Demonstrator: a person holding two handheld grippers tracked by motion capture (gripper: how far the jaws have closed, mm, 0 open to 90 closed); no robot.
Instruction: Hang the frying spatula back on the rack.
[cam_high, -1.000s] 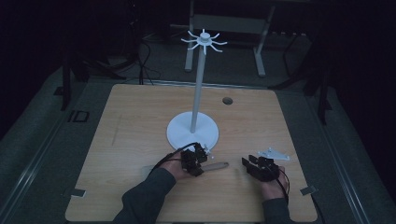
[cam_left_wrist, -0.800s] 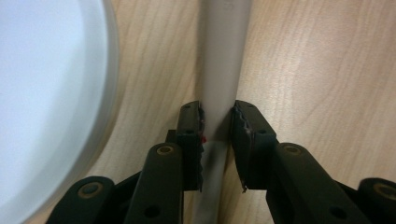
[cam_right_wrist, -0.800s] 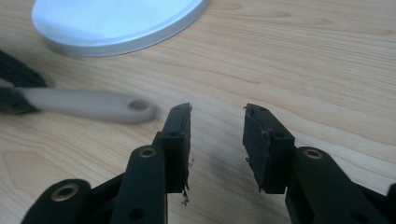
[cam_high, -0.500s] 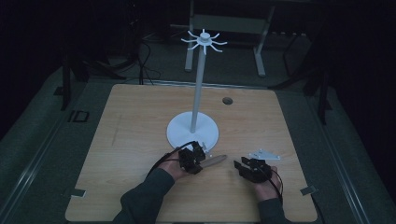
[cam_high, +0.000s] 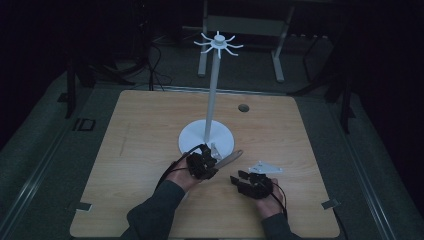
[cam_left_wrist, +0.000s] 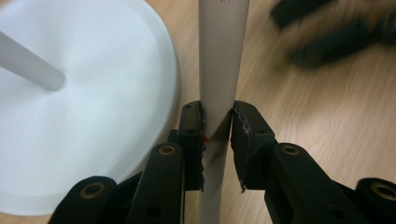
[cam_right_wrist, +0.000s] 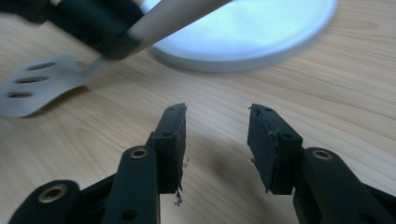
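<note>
- high view: spatula (cam_high: 231, 157) isn't flat on the table (cam_high: 150, 130) anymore. A sec ago it lies between the two hands; now the handle end tilts up off the wood, just in front of the stand (cam_high: 220, 136). The left gripper (cam_high: 212, 159) has it and has come up a bit w/ it. The right gripper (cam_high: 240, 179) has slid in toward the middle and sits near the spatula w/o touching it
- left gripper view: left gripper (cam_left_wrist: 218, 112) jaws are clamped on the pale handle (cam_left_wrist: 222, 56), pads pressing both sides, so that's a real grip. The stand's white base (cam_left_wrist: 93, 102) is right beside it. Background is smeared, so the hand's prob mid-move
- right gripper view: right gripper (cam_right_wrist: 217, 116) has just been opening, jaws apart w/ nothing between them, just bare wood. The slotted spatula head (cam_right_wrist: 37, 88) hangs low at the left, close to the table, w/ the handle running up into the left gripper (cam_right_wrist: 93, 23)
- what it means imo: the pickup is done and the left hand owns the tool. The hooks (cam_high: 218, 44) up top are a long way above, so the lift and hang are all to come. The right one looks free to help, can't say more
</note>
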